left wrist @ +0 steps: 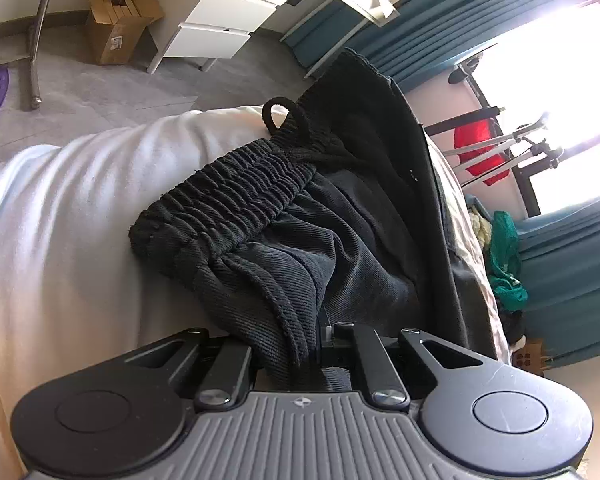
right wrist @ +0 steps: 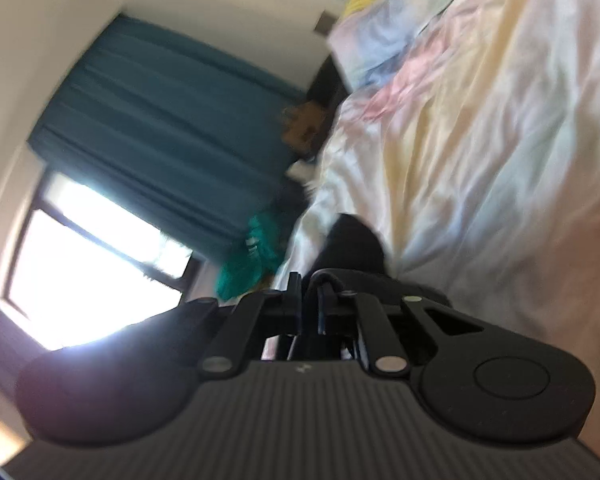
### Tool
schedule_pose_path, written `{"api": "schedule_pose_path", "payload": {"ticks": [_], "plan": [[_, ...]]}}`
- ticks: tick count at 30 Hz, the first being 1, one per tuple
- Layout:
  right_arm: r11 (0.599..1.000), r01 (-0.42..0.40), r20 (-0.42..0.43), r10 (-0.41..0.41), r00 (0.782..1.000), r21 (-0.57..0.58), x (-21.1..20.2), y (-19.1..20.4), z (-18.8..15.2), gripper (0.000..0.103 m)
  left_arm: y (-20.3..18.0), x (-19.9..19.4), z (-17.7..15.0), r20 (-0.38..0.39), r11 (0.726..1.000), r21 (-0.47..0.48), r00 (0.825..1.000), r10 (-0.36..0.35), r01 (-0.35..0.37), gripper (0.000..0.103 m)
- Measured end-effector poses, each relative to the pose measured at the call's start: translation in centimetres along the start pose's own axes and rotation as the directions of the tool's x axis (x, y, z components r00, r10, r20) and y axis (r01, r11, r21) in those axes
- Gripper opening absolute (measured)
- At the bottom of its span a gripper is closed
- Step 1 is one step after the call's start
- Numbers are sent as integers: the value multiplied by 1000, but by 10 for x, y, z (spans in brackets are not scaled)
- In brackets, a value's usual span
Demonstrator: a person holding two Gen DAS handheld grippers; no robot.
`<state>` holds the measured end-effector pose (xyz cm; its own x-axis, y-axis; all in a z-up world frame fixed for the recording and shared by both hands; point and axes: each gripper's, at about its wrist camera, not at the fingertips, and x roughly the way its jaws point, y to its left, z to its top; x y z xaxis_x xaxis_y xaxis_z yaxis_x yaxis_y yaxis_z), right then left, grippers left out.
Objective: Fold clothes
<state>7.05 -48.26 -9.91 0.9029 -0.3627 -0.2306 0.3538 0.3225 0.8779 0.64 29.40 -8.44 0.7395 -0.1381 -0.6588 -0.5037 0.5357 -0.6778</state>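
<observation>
both tongs (left wrist: 300,344) (right wrist: 310,300) clamped on black shorts (left wrist: 300,208)

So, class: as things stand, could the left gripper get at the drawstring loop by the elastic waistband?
Probably not right away. The left gripper is shut on the black shorts, so its jaws are taken. The drawstring loop lies uncovered on the white bedding, so only that grip stands in the way.
</observation>
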Motion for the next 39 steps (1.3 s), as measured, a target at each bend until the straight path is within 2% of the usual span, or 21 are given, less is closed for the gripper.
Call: {"api": "schedule_pose_path", "payload": {"ticks": [2, 3, 5, 7, 10, 14, 17, 20, 23, 24, 25, 27, 30, 33, 35, 36, 39], "plan": [[987, 157, 18, -157, 987, 30, -2, -13, 1, 10, 0, 0, 1, 3, 1000, -1, 1000, -2, 2, 10], [972, 227, 19, -229, 973, 63, -3, -22, 2, 10, 0, 0, 1, 4, 1000, -2, 1000, -3, 3, 10], [922, 365, 3, -368, 930, 131, -4, -43, 4, 10, 1, 1, 2, 1, 1000, -6, 1000, -5, 5, 10], [888, 429, -38, -428, 903, 168, -2, -56, 5, 10, 1, 2, 3, -3, 1000, -9, 1000, -7, 7, 10], [887, 433, -55, -430, 901, 161, -5, -55, 7, 12, 2, 2, 4, -8, 1000, -11, 1000, -14, 14, 11], [907, 421, 69, -422, 904, 33, -19, -22, 3, 12, -2, -2, 3, 0, 1000, 22, 1000, -1, 1, 16], [915, 392, 145, -377, 915, -92, -27, 3, 3, 12, -11, -8, 0, 14, 996, 84, 999, 35, -36, 23], [924, 339, 150, -315, 937, -178, -33, 18, 6, 12, -17, -14, -1, 8, 991, 114, 998, 65, -65, 29], [936, 264, 89, -250, 964, -233, -37, 34, 7, 12, -19, -21, -2, -16, 989, 116, 996, 91, -89, 49], [929, 245, 59, -238, 970, -276, -38, 39, 2, 12, -20, -23, -3, -24, 988, 116, 995, 100, -97, 70], [921, 224, 27, -227, 973, -319, -38, 44, -2, 12, -22, -27, -3, -21, 984, 131, 992, 121, -117, 81], [898, 204, -29, -233, 972, -389, -39, 53, -14, 12, -27, -38, -4, -1, 969, 174, 984, 178, -175, 81], [914, 153, -120, -211, 970, -376, -51, 57, -30, 12, -36, -54, -8, 40, 936, 243, 967, 251, -253, 81], [927, 113, -186, -190, 964, -358, -59, 59, -42, 12, -59, -64, -23, 127, 875, 385, 956, 264, -293, 82], [930, 89, -207, -171, 963, -356, -60, 64, -44, 12, -79, -66, -36, 179, 815, 491, 951, 252, -308, 82], [929, 91, -197, -171, 965, -358, -61, 66, -43, 12, -93, -62, -45, 193, 774, 556, 953, 233, -302, 83], [926, 102, -168, -173, 970, -363, -63, 69, -42, 12, -137, -37, -77, 177, 647, 726, 973, 149, -231, 83]]}}
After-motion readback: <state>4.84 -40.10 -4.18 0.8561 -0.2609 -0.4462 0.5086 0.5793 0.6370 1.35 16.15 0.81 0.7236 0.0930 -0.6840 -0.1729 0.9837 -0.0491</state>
